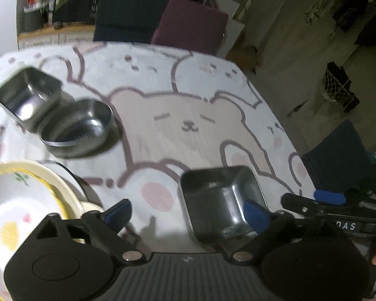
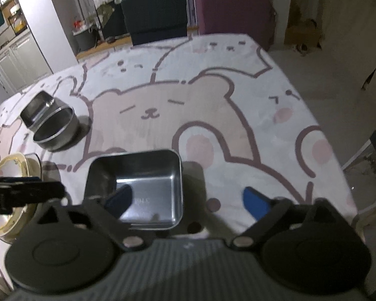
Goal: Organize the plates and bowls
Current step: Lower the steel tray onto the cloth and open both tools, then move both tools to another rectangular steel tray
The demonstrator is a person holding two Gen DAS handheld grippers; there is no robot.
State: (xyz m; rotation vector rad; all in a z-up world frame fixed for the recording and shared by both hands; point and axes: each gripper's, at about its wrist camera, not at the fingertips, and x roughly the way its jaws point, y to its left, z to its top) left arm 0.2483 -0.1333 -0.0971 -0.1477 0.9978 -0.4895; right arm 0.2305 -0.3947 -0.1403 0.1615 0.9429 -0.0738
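Plates and bowls are scattered across the bench (image 2: 238, 80), with its bear-print cloth, and both claws hang above them with nothing in hand. The left claw (image 1: 185, 213) stands wide, blue fingertips well apart, nothing between them. The right claw (image 2: 188, 200) is just as wide, also empty.

Nearest is the square steel tray (image 2: 137, 188), sitting flat on the cloth under the right claw's left finger; in the left wrist view that same square steel tray (image 1: 220, 200) lies beside the left claw's right fingertip. Off to the left sits the flowered plate stack (image 1: 25, 200), yellow-rimmed, just beside the left claw. Further back, the round steel bowl (image 1: 80, 128) touches a second square tray (image 1: 27, 92), which looks tilted against it.

Risks now! The two claws are close: the right one's finger reaches into the left view, so a quick sweep could knock them together. Steel walls are slick, and a pinch on one rim could tip the near tray. The tilted far tray may slide or clatter if the round bowl is lifted first.

Room-wise, the bench's middle is open cloth, good for sliding or stacking. Its right edge drops to the floor, not far from the near tray, so pushes should go inward.
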